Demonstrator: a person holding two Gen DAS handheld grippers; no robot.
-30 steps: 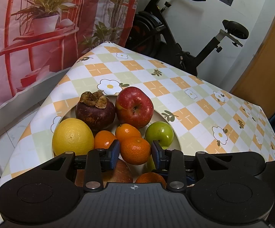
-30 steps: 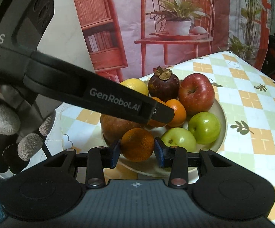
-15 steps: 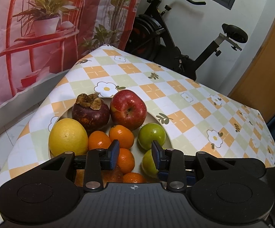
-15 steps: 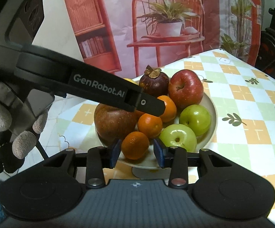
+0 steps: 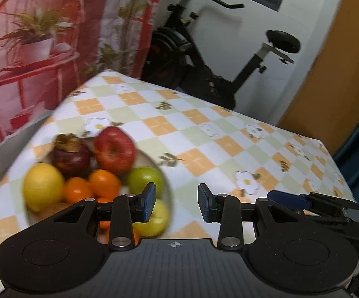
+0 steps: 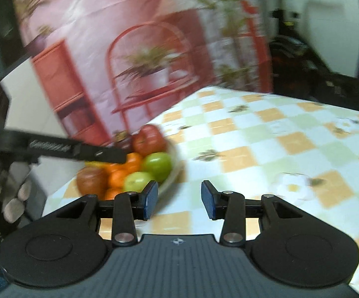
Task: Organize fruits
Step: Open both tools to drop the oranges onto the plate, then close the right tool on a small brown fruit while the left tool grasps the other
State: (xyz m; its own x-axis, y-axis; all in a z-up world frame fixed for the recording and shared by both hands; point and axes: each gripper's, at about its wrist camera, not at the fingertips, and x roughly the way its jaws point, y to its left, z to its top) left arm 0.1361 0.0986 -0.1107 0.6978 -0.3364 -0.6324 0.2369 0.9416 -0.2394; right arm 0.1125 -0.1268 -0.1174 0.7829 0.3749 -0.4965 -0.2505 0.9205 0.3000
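Note:
A pale plate at the table's left end holds a red apple, a mangosteen, a lemon, tangerines and two green apples. My left gripper hangs open just right of the plate, with only tablecloth between its blue pads. In the right wrist view the same plate lies to the left, with the green apples nearest. My right gripper is empty, its jaws opening over the cloth. Above the fruit reaches a black finger of the left gripper.
The checked flower tablecloth stretches right and back from the plate. Behind the table hangs a red printed backdrop, with an exercise bike beside it. A gloved hand shows at the far left. Part of my right gripper shows low right.
Both grippers have swung right, away from the plate. The tangerines that lay between their pads stay on the plate, and both gaps now show bare cloth.

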